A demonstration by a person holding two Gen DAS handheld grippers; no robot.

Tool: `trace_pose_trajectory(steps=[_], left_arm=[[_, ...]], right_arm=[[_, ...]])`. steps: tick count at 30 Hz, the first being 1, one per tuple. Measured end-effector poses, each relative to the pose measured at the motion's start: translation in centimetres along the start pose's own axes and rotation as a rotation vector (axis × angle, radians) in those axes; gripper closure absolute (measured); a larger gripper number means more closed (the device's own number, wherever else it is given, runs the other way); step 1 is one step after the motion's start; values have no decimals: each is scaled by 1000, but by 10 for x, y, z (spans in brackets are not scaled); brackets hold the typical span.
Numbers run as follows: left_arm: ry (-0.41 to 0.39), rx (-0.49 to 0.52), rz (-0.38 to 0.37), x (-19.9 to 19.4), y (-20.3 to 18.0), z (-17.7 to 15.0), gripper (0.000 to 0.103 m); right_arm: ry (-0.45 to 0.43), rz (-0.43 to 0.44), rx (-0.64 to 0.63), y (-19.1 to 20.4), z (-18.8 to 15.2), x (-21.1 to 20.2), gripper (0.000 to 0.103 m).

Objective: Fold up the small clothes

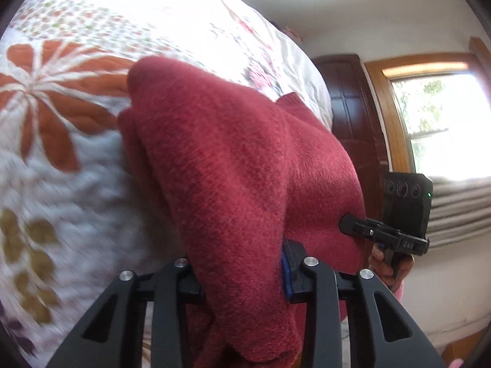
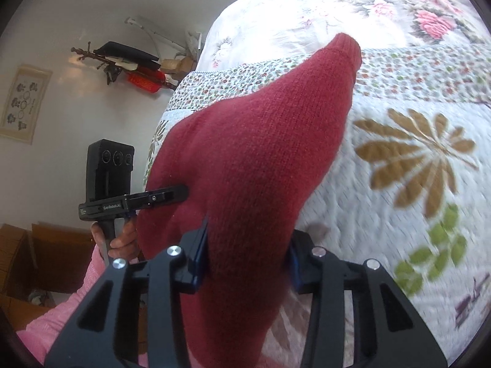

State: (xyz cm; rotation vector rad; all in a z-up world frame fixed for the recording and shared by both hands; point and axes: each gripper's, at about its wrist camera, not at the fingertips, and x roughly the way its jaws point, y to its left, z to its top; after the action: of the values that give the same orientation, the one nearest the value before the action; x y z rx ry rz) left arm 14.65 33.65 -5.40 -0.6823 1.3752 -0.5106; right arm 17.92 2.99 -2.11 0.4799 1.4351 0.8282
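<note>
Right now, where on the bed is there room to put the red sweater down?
The quilt is bare right of the sweater, around the brown flower. Left of it is crowded: the left gripper bites the sweater there, near the bed's edge.

Facing wrist views, close on shared red knit over bed

The red knit garment hangs between both tools and fills the middle of each view, blocking the way straight ahead; the quilted bed beyond lies bare and open on either side, with the dark wooden wardrobe close past its edge
</note>
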Motion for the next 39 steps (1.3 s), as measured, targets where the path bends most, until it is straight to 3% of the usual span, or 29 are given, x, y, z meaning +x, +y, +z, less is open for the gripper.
trace_pose_trajectory(steps=[9, 14, 17, 21, 26, 30, 36, 39], left_arm=[[38, 161, 37, 50, -83, -39, 69], [43, 156, 104, 99, -76, -54, 65], [29, 134, 96, 112, -63, -62, 55], [7, 98, 80, 104, -57, -70, 53], [-30, 148, 187, 76, -78, -77, 47], [-53, 228, 287, 63, -96, -103, 41], [-82, 244, 369, 52, -96, -136, 41], [-101, 258, 425, 53, -95, -146, 43]], right_arm=[[-47, -62, 3, -39, -79, -68, 63], [-16, -125, 49, -82, -97, -39, 61], [-30, -70, 84, -103, -105, -27, 57], [-43, -73, 56, -99, -108, -31, 52], [-47, -139, 10, -78, -120, -49, 41], [-29, -133, 9, -74, -149, -54, 40], [-16, -150, 47, -82, -192, -43, 39], [-18, -109, 89, -86, -202, -37, 58]])
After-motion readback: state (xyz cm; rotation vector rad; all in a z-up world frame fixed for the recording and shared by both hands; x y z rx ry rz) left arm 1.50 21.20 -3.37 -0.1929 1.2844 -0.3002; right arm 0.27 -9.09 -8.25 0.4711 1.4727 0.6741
